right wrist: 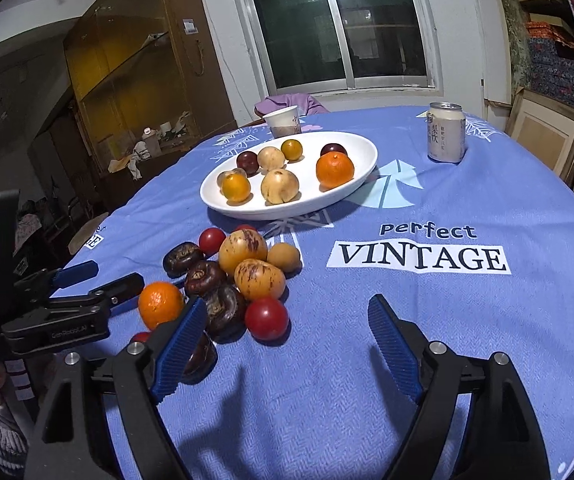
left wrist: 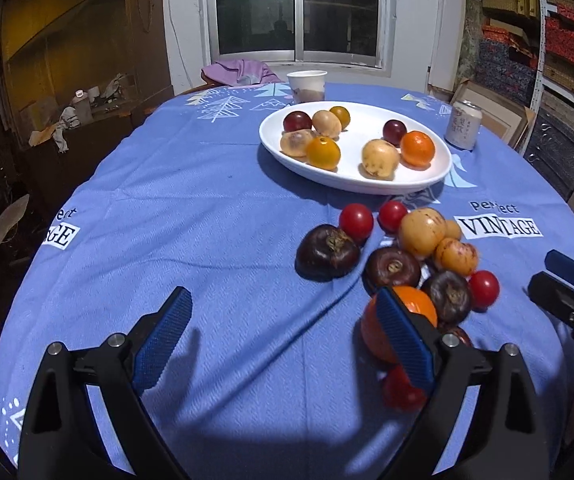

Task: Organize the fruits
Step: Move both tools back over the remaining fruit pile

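The left tongs (left wrist: 283, 334) are seen spread wide over bare blue cloth, nothing held between the pads; the right pad stands in front of an orange (left wrist: 401, 326) without gripping it. The right tongs (right wrist: 287, 344) are likewise wide open and empty, their left pad set just before the pile (right wrist: 227, 280).

The pile lies on the surface (right wrist: 367, 360) just in front of the plate (right wrist: 223, 200). In it are counted four dark chestnut-like fruits, three speckled yellow fruits, one small tan fruit, one orange and four red tomatoes. Most are round, with no clear long axis; the dark ones show their stem ends turned upward or toward the cameras.

The oval plate is laid with its long axis running left to right. On it are counted two dark plums, three pale yellow fruits, two small yellow-orange fruits and one orange. Behind it a paper cup (right wrist: 283, 121) is seen, and to the right, well apart, an upright can (right wrist: 446, 133). The pile sits between the two tongs.
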{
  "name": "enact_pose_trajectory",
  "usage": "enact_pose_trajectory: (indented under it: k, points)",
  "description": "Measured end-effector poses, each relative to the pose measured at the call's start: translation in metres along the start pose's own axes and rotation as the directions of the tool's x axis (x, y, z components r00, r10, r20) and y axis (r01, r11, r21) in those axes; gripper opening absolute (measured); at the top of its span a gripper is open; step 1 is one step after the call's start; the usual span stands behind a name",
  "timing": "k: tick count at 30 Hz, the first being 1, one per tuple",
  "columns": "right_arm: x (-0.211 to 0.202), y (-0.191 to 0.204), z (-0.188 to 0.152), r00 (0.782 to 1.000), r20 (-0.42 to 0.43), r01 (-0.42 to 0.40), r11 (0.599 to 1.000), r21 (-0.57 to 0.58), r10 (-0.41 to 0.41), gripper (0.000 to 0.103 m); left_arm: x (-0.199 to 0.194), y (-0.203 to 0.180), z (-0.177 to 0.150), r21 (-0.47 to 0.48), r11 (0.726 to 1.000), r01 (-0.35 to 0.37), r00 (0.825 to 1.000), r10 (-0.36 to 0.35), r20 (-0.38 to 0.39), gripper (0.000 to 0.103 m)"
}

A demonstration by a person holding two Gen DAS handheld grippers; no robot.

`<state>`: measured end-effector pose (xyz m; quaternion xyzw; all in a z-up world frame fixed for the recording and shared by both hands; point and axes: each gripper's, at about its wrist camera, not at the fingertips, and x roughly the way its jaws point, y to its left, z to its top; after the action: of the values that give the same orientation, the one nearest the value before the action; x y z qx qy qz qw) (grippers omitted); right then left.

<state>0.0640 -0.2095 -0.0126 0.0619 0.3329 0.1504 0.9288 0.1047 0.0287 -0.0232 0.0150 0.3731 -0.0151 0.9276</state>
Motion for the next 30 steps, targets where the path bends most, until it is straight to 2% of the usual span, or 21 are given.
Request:
enact_pose_trajectory:
  k: [6,16,18,30]
  points:
    - [0.002,-0.005,-0.005,1.0,-0.001,-0.004,1.0,0.026,0.004,0.085,-0.009,-0.006,-0.008,0.039,0.999,-0.028,0.999,0.028,0.016,0.091]
    - [0.005,-0.013,-0.007,0.999,-0.02,-0.04,0.997,0.064,0.041,0.085,-0.015,-0.014,-0.023,0.081,0.997,0.017,1.0,-0.016,-0.009,0.091]
    - [0.006,-0.014,-0.007,0.999,-0.021,-0.046,0.996,0.075,0.048,0.085,-0.015,-0.014,-0.024,0.078,0.997,0.023,1.0,-0.023,-0.007,0.094]
    - [0.008,-0.017,-0.007,0.997,-0.027,-0.069,0.993,0.091,0.071,0.085,0.006,-0.031,-0.009,0.105,0.994,0.042,0.999,-0.038,-0.039,0.095]
